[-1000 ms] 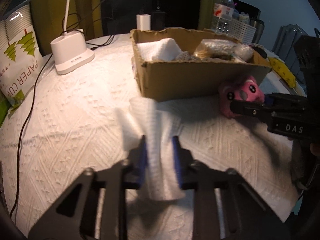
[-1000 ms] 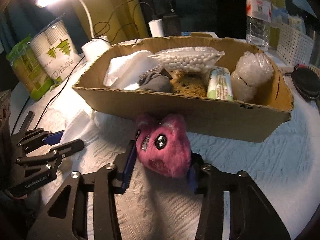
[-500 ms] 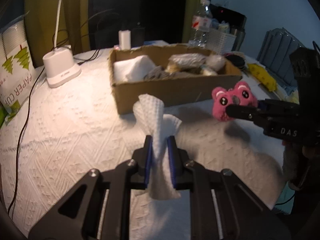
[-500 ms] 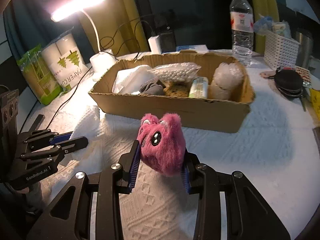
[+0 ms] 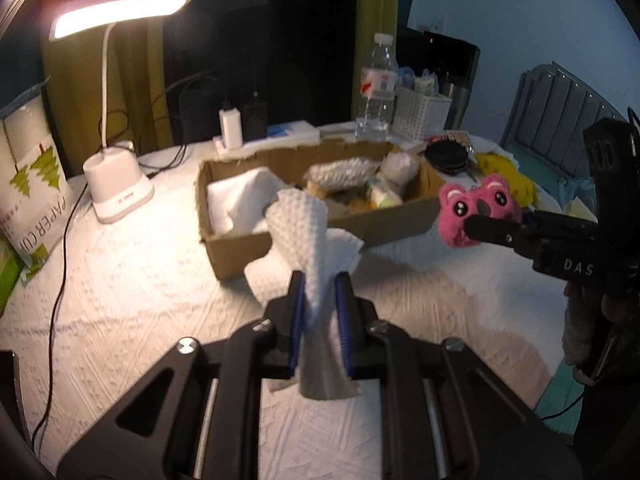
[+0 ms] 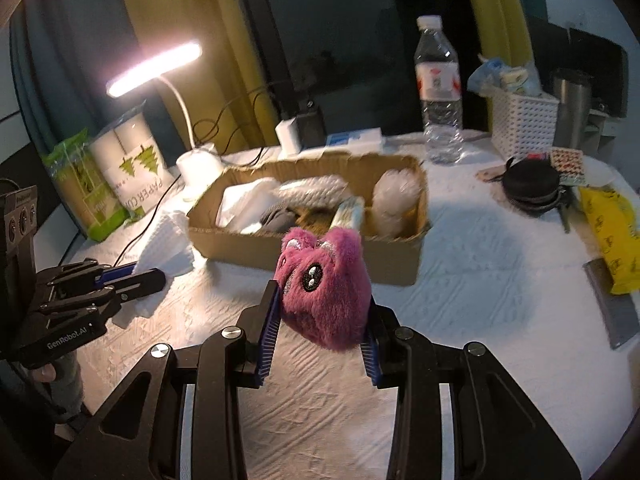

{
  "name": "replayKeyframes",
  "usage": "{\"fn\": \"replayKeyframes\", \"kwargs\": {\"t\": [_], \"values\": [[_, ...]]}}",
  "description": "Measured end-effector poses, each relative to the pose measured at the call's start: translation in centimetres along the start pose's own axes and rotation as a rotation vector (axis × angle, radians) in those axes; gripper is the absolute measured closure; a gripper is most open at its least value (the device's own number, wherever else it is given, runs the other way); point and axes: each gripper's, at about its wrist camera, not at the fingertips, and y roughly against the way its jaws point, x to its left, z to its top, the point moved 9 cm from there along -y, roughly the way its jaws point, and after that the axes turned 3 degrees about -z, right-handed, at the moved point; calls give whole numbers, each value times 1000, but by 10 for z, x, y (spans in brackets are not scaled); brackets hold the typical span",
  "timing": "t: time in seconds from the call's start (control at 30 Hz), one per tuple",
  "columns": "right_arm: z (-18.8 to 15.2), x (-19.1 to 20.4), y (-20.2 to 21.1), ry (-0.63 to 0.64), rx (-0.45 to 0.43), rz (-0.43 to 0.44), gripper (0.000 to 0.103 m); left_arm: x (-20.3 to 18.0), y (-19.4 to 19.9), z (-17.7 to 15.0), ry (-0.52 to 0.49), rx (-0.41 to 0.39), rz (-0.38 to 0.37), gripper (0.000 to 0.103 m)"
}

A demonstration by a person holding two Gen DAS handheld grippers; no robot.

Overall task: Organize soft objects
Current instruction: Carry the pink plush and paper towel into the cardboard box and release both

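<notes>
My left gripper (image 5: 319,280) is shut on a white quilted paper towel (image 5: 304,228), held up off the table with its ends drooping. A pink plush toy (image 6: 324,280) with stitched eyes is pinched between the pads of my right gripper (image 6: 322,300), also lifted clear of the cloth. Behind both stands an open cardboard box (image 5: 400,222) (image 6: 304,252) holding white tissue, bubble wrap, a bag of pellets and a grey cloth. The plush toy (image 5: 476,212) and right gripper show at the right of the left wrist view; the left gripper (image 6: 156,276) and towel (image 6: 168,244) show at the left of the right wrist view.
A white textured cloth (image 5: 120,280) covers the table. A lit desk lamp (image 5: 116,192) and a paper cup pack (image 5: 28,184) stand at the left with a black cable. Water bottle (image 6: 438,92), white basket (image 6: 524,124), black pouch (image 6: 530,184) and yellow bag (image 6: 612,236) sit at the right.
Both grippers have risen from the table. The left closed on the paper towel and lifted it; the right lifted the pink plush. The box now lies lower and farther off in both views.
</notes>
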Motion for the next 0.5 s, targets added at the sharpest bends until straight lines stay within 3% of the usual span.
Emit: {"fn": "replayKeyframes", "kwargs": {"t": [0.5], "values": [[45, -28, -3, 20, -34, -16, 65, 13, -1, 60, 18, -113, 30, 87]]}}
